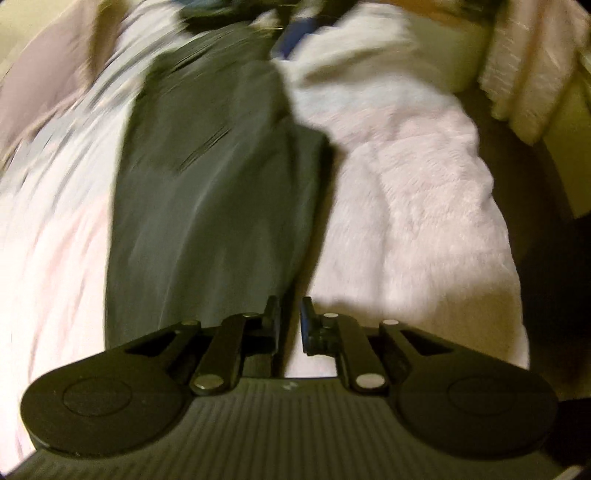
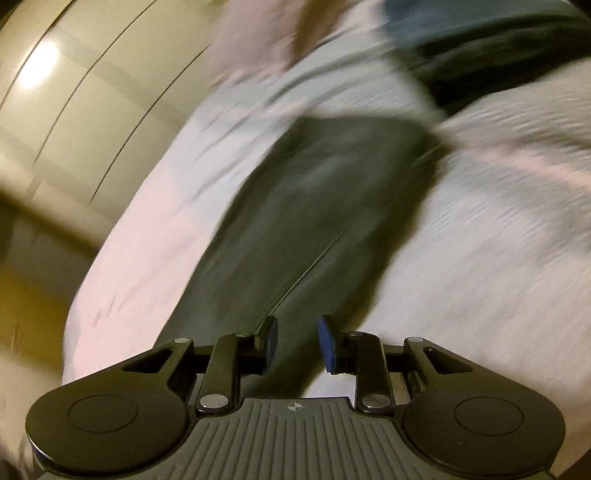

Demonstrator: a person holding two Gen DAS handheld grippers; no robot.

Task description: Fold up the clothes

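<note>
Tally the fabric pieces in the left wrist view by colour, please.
Dark grey-green garment: 1
Pink fluffy blanket: 1
Pale sheet: 1
Blue piece, blurred, at the far end: 1
Total: 4

both hand-held grippers, left (image 1: pixel 289 325) and right (image 2: pixel 297 345), slightly parted, empty.

2 wrist cams, close above same dark garment (image 1: pixel 207 206).

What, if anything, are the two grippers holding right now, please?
It cannot be told: both the left gripper and right gripper sit over the dark garment, too blurred.
</note>
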